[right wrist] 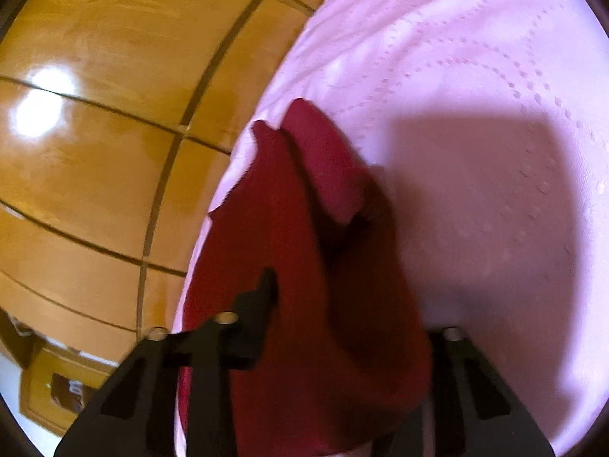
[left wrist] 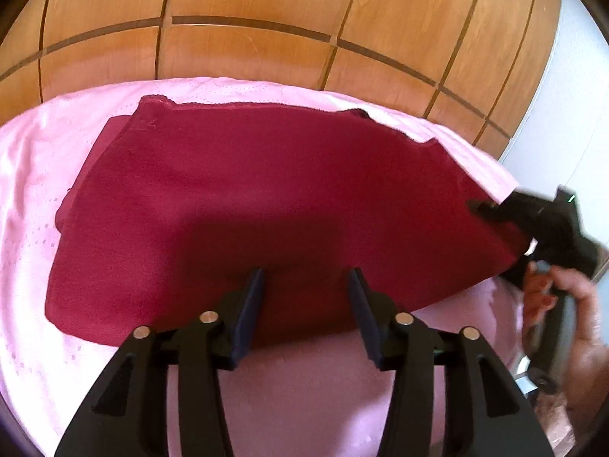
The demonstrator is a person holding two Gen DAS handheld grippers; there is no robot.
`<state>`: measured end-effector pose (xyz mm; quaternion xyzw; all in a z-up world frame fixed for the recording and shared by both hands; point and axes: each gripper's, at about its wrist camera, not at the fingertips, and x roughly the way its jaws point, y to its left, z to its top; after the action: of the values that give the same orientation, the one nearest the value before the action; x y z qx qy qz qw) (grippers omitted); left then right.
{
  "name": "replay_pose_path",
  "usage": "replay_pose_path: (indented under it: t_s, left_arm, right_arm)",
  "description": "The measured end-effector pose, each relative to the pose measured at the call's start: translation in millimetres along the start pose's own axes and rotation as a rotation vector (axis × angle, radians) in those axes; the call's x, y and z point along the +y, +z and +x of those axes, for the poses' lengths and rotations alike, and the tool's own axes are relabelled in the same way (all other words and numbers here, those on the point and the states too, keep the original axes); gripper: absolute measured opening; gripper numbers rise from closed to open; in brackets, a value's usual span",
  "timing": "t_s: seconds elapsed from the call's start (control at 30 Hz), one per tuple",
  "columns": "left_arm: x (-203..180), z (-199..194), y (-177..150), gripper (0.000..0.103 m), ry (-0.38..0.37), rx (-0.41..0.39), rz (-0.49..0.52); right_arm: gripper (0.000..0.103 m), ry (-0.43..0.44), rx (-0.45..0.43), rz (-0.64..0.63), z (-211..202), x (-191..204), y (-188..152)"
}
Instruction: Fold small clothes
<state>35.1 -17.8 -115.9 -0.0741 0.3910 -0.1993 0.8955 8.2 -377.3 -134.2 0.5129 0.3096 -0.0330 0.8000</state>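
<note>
Lying flat, maroon garment stretches lengthwise across pink bedspread.

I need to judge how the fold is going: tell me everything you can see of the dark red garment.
The dark red garment looks like soft knit, with a stitched hem along its far edge. It lies mostly flat on the pink bedspread. The right gripper has pinched its right corner, which is lifted and draped between that gripper's fingers. The left gripper is open over the near edge, not clamping it.
</note>
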Motion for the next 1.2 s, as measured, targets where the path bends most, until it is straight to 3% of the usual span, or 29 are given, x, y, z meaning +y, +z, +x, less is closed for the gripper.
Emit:
replay_pose_path:
  t_s: [0.1,0.2,0.33,0.43,0.67,0.97,1.2]
  left_arm:
    - [9.1,-14.7,4.3,0.074,0.001,-0.034,-0.043]
    - [23.9,-31.5,6.0,0.082,0.042,-0.076,-0.070]
    - [48.5,-47.4,4.7,0.082,0.104,-0.107,-0.115]
    - [73.3,-59.9,0.6,0.084,0.149,-0.136,-0.179]
    - [117.9,-68.8,-9.6,0.085,0.186,-0.145,-0.309]
    - [146.5,-78.2,-21.7,0.086,0.195,-0.165,-0.401]
    - [170.1,-89.6,-27.6,0.086,0.194,-0.193,-0.509]
  right_arm:
    - [0.020,0.045,0.012,0.042,-2.7,-7.6,3.3]
    - [0.019,0.056,0.016,0.042,-8.1,-3.4,3.8]
    - [0.019,0.072,0.009,0.027,-20.5,11.4,6.4]
    - [0.019,0.065,-0.006,-0.054,-30.2,39.0,6.1]
    - [0.019,0.100,-0.015,-0.206,-42.4,104.3,-7.4]
    - [0.019,0.164,0.039,-0.374,-34.3,178.1,-46.9]
    - [0.019,0.211,0.148,-0.528,-7.7,225.0,-104.9]
